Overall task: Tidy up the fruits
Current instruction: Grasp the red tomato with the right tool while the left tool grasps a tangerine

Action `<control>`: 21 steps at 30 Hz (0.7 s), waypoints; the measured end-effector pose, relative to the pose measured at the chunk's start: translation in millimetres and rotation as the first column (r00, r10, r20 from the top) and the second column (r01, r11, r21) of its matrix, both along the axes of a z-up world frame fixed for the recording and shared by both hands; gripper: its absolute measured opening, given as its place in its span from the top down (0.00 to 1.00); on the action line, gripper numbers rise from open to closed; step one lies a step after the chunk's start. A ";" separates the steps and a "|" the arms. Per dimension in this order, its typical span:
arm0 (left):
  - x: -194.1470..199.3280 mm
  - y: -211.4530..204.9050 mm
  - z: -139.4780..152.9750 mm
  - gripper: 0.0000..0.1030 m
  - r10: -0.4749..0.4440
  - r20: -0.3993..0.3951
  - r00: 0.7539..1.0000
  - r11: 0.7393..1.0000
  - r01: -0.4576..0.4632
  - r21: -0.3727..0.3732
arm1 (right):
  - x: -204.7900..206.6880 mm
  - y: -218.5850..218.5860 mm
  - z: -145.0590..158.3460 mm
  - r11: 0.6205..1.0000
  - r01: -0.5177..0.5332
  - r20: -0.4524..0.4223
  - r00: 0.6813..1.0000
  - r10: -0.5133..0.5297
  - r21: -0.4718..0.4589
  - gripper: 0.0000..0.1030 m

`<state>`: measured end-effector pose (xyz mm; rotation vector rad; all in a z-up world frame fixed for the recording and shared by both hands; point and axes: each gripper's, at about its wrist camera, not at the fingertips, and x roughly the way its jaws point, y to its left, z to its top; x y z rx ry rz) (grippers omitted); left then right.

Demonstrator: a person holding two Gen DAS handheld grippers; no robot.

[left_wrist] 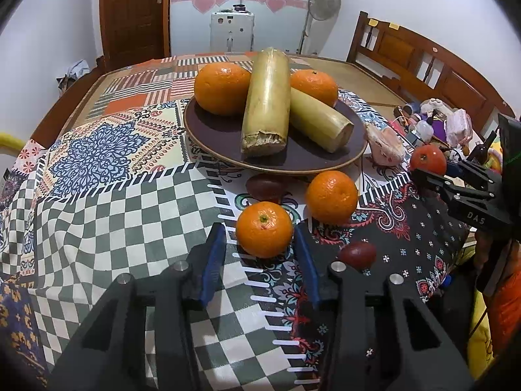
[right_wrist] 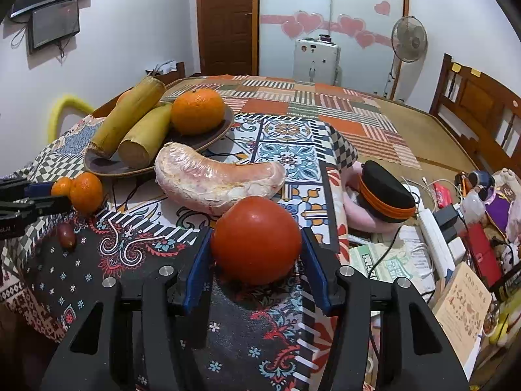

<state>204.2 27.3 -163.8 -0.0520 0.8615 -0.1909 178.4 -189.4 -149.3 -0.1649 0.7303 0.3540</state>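
A brown plate (left_wrist: 325, 159) holds two oranges (left_wrist: 223, 88) and two sugarcane pieces (left_wrist: 267, 104); it also shows in the right wrist view (right_wrist: 107, 164). My left gripper (left_wrist: 260, 238) is open around an orange (left_wrist: 264, 229) on the cloth, with a gap on both sides. A second orange (left_wrist: 331, 197) lies just beyond. My right gripper (right_wrist: 257, 244) is shut on a red tomato (right_wrist: 256, 239), held just above the cloth. Two dark red jujubes (left_wrist: 357, 254) lie nearby. A wrapped pomelo slice (right_wrist: 218, 177) lies beside the plate.
A patterned cloth (left_wrist: 107, 195) covers the table. Clutter lies at the right: a plush toy with a black cap (right_wrist: 384, 195), a power strip (right_wrist: 433, 238), cables, a book (right_wrist: 462, 312). A wooden bench (right_wrist: 472, 104) stands at the right.
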 end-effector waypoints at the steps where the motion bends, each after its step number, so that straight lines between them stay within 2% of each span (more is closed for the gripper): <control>1: 0.1 -0.4 -0.2 0.60 0.000 0.001 1.000 1.000 0.000 0.001 | -1.0 0.2 0.1 1.000 -0.002 0.004 1.000 0.002 -0.002 0.55; 4: 0.5 -0.7 0.3 0.63 -0.005 0.001 1.000 1.000 0.005 0.002 | -2.8 -0.4 0.6 1.000 -0.001 0.007 1.000 0.001 0.006 0.56; 5: 1.2 -1.1 0.6 0.67 -0.007 -0.001 1.000 1.000 0.007 -0.001 | -2.8 -0.5 0.9 1.000 0.000 0.006 1.000 0.000 0.010 0.56; 12: -2.2 -1.9 2.9 0.67 -0.003 0.006 1.000 1.000 0.003 0.013 | -1.6 4.3 13.8 1.000 -0.019 0.020 1.000 0.019 0.019 0.56; 21: -13.1 16.1 30.7 0.67 0.041 0.066 0.997 0.999 -0.042 0.006 | 0.4 17.4 43.8 0.997 -0.051 0.092 0.995 0.046 0.054 0.56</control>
